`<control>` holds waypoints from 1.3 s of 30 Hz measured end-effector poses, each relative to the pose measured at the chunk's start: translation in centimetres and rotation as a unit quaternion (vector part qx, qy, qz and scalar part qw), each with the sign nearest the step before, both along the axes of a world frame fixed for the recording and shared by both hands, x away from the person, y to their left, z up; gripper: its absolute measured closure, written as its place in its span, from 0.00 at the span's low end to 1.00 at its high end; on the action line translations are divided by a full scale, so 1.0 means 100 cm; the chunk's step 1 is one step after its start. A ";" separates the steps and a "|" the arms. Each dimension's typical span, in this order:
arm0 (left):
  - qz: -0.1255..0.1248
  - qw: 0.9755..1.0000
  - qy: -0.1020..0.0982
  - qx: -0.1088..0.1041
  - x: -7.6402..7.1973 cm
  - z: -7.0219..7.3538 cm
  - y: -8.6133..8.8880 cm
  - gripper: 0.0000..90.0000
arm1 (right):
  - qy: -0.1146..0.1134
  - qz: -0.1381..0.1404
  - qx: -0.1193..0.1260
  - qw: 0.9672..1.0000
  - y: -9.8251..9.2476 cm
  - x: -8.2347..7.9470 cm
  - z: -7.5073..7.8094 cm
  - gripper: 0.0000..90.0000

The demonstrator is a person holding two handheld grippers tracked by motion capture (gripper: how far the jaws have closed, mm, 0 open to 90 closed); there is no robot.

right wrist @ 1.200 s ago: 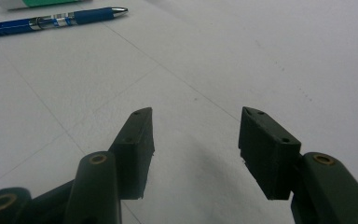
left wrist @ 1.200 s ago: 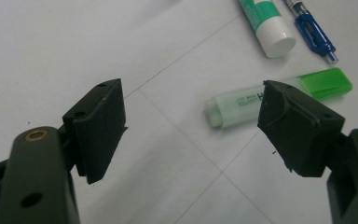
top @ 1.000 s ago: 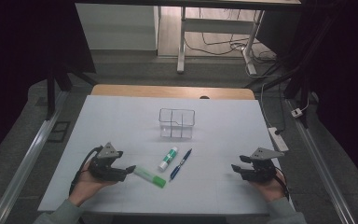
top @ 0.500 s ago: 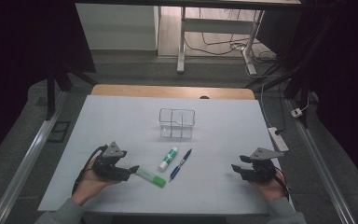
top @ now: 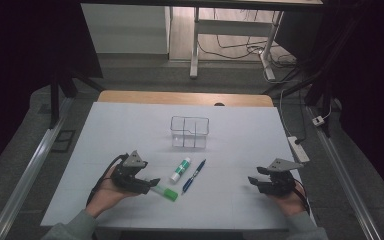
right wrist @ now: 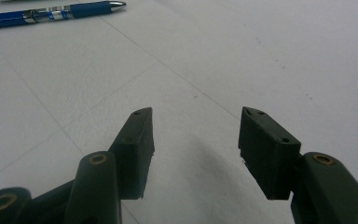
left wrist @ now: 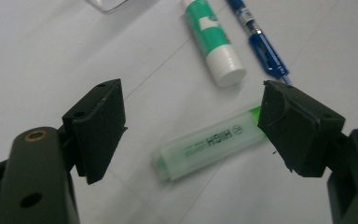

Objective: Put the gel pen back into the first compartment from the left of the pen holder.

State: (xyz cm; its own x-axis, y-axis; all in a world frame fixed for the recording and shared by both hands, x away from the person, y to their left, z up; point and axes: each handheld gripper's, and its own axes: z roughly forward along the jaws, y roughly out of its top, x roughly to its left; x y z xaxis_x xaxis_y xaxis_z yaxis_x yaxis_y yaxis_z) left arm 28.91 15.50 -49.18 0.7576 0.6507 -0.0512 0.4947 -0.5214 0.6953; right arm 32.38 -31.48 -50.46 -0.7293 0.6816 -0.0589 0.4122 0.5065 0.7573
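- The left gripper (top: 152,183) has its jaws spread wide, straddling the green highlighter (left wrist: 212,144), which lies flat on the white table (top: 130,130); neither pad touches it, as far as the left gripper view shows.
- The right gripper (top: 252,180) rests near the table's front right, jaws apart with nothing between them.
- Just beyond the highlighter lie a glue stick (top: 180,169) and a blue pen (top: 194,176), side by side.
- Farther back stands a clear divided organiser (top: 189,132).
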 end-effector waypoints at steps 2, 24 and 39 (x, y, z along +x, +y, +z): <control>-0.004 1.000 0.004 0.000 0.002 0.001 -0.005 0.26 | -0.001 0.000 0.000 1.000 0.000 0.000 0.000 0.50; -0.046 0.999 0.020 0.013 0.028 0.008 -0.071 0.29 | -0.002 -0.003 0.000 1.000 -0.001 0.001 -0.001 0.50; -0.070 0.996 0.036 0.028 0.045 0.002 -0.108 0.33 | 0.001 -0.005 -0.004 1.000 -0.002 0.002 -0.003 0.50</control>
